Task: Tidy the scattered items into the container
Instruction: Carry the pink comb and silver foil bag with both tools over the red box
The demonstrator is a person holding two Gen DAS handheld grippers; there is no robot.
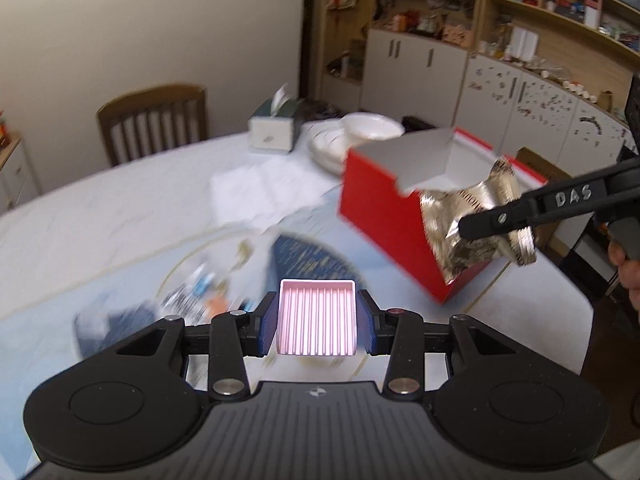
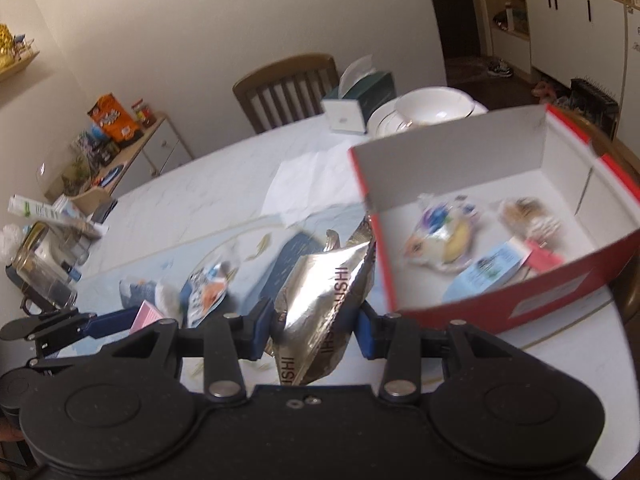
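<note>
My left gripper (image 1: 318, 320) is shut on a pink ribbed box (image 1: 318, 318) and holds it above the table; it also shows at the left of the right wrist view (image 2: 146, 316). My right gripper (image 2: 314, 326) is shut on a crumpled silver foil packet (image 2: 324, 300), held in the air just left of the red box (image 2: 500, 300). In the left wrist view the packet (image 1: 476, 220) hangs in front of the red box (image 1: 380, 196). The box is open, white inside, and holds several small packets (image 2: 440, 240). Loose packets (image 2: 208, 288) lie on the table.
A tissue box (image 2: 352, 104), stacked white bowls and plates (image 2: 424, 110) and a white paper sheet (image 2: 308, 184) sit behind the red box. Jars and cartons (image 2: 44, 256) stand at the table's left edge. A wooden chair (image 2: 288, 88) stands behind the table.
</note>
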